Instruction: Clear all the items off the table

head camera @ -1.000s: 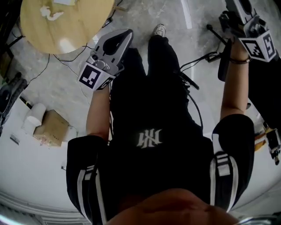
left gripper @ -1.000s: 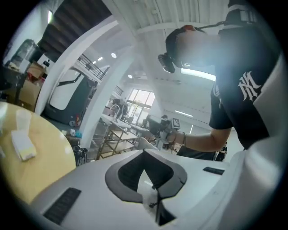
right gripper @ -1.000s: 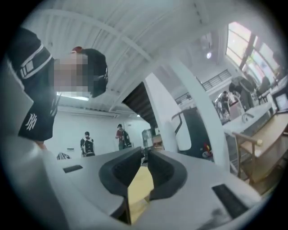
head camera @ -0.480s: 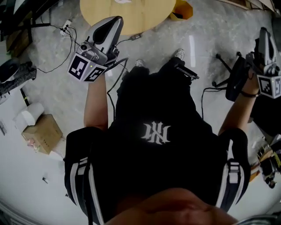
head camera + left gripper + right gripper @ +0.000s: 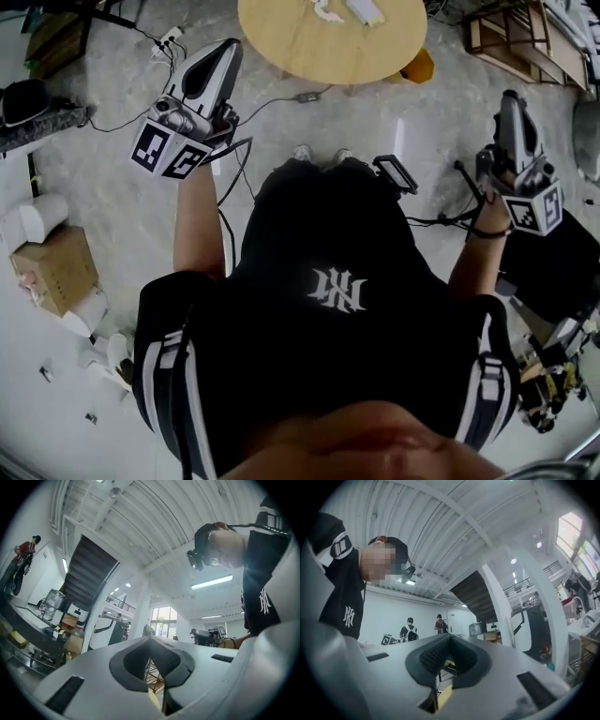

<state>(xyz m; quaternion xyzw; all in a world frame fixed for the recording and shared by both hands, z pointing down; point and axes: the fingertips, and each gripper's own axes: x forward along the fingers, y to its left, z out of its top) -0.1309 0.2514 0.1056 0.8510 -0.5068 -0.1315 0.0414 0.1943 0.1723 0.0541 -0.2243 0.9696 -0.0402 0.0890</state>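
Left gripper (image 5: 221, 54) sits at the upper left of the head view, jaws clamped together with nothing in them, nose aimed at the top of the frame. The round wooden table (image 5: 309, 52) is at top centre, up and right of it, with a crumpled white scrap (image 5: 325, 12) and a small white pack (image 5: 365, 11) on it near the top edge. Right gripper (image 5: 509, 101), out at the right, is clenched and empty too, well apart from the table. I'd say the left is nearer.
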